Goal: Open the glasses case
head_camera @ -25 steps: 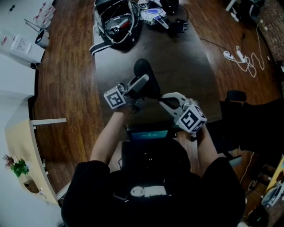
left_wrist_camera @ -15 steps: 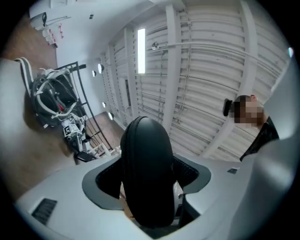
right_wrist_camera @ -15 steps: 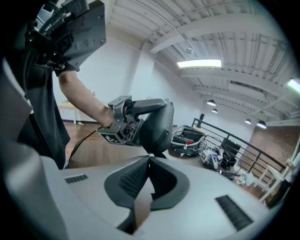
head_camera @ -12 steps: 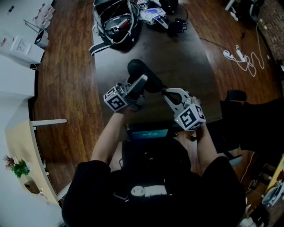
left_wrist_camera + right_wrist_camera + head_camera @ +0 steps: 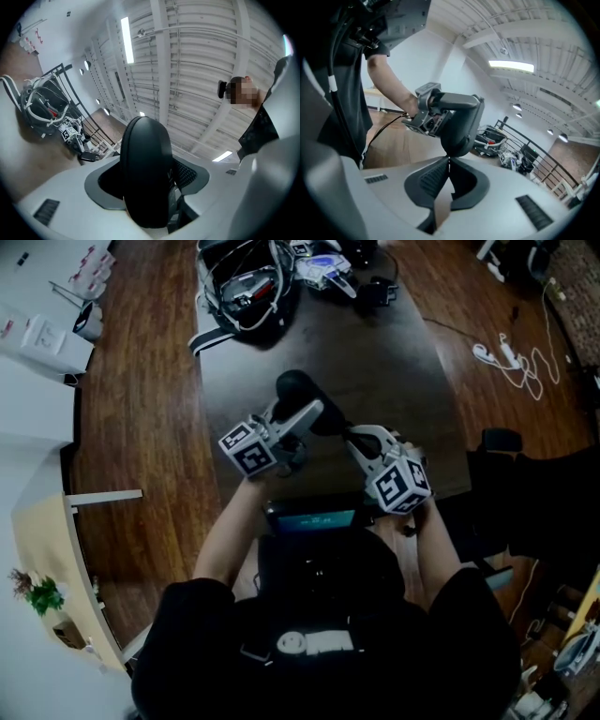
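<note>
A black oval glasses case [image 5: 293,390] is held above the dark table [image 5: 394,362] between the jaws of my left gripper [image 5: 309,411]. In the left gripper view the case [image 5: 143,164] fills the gap between the jaws, which are closing on its sides. My right gripper [image 5: 350,433] is shut, and its tips rest against the case's near right end. In the right gripper view the closed tips [image 5: 449,161] meet just under the case's rounded end [image 5: 461,126], with the left gripper [image 5: 440,110] clamped on the case above. Whether the tips pinch anything is hidden.
A black bag of cables [image 5: 248,287] and white devices [image 5: 323,268] sit at the table's far end. A small screen [image 5: 314,518] lies at the near edge by the person's body. A white cable [image 5: 511,362] trails on the wooden floor, and a black chair [image 5: 525,493] stands at right.
The left gripper has rolled and the case has swung so its far end points more to the left. The right gripper has come in a little to the case's near end.
</note>
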Demonstrator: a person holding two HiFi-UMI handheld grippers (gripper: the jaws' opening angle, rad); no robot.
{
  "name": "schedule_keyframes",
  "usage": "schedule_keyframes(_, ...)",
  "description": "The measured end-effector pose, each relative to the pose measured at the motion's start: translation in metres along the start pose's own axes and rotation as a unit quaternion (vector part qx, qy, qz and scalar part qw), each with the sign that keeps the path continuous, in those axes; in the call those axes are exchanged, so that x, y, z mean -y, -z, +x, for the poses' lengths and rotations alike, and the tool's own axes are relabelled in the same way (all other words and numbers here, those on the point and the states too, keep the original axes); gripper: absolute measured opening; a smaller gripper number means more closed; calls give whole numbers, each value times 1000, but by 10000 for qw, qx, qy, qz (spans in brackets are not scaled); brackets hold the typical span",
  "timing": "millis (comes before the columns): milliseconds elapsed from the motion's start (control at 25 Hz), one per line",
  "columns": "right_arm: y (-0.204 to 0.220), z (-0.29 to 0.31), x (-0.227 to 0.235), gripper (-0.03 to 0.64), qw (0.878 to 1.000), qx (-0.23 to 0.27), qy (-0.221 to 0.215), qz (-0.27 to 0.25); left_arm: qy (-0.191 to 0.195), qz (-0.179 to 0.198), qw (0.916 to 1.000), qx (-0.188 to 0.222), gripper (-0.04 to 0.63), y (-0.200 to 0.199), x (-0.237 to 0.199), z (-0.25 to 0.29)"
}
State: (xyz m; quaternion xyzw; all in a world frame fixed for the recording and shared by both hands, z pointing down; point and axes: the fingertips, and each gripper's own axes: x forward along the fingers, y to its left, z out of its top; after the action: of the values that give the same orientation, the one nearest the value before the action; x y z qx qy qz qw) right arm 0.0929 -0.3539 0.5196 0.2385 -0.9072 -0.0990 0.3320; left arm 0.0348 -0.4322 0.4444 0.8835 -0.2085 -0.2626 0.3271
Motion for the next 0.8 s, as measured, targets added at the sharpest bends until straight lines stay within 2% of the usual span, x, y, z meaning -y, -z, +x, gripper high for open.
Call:
schedule_keyframes(240, 9, -4, 34, 14, 9965, -196, 540, 608, -186, -35, 9998, -8, 278, 0, -5, -2)
schedule_keyframes(320, 7, -5, 37, 14, 9956, -110, 536, 765, -146, 100, 9998, 130, 276, -2, -2, 0)
schedule_keyframes(440, -4, -5, 28, 14, 9967, 187, 217, 759, 153, 431, 9977, 498, 300, -14, 10, 0)
schedule_keyframes(480, -8, -5, 22, 14, 9972, 319, 81, 670, 287, 435, 9970, 579, 323, -17, 13, -1)
schedule_keyframes(600, -26, -10, 5, 14, 9941, 892, -415, 461, 559, 184, 9953, 765, 357, -26, 18, -2)
schedule_keyframes(680, -34, -13, -8, 14, 9885, 1215, -796, 412, 725, 31, 9946, 741, 365, -25, 20, -3)
schedule_keyframes(800, -40, -16, -25, 14, 9799, 1449, -1312, 410, 1106, -424, 9911, 609, 365, -17, 26, -1)
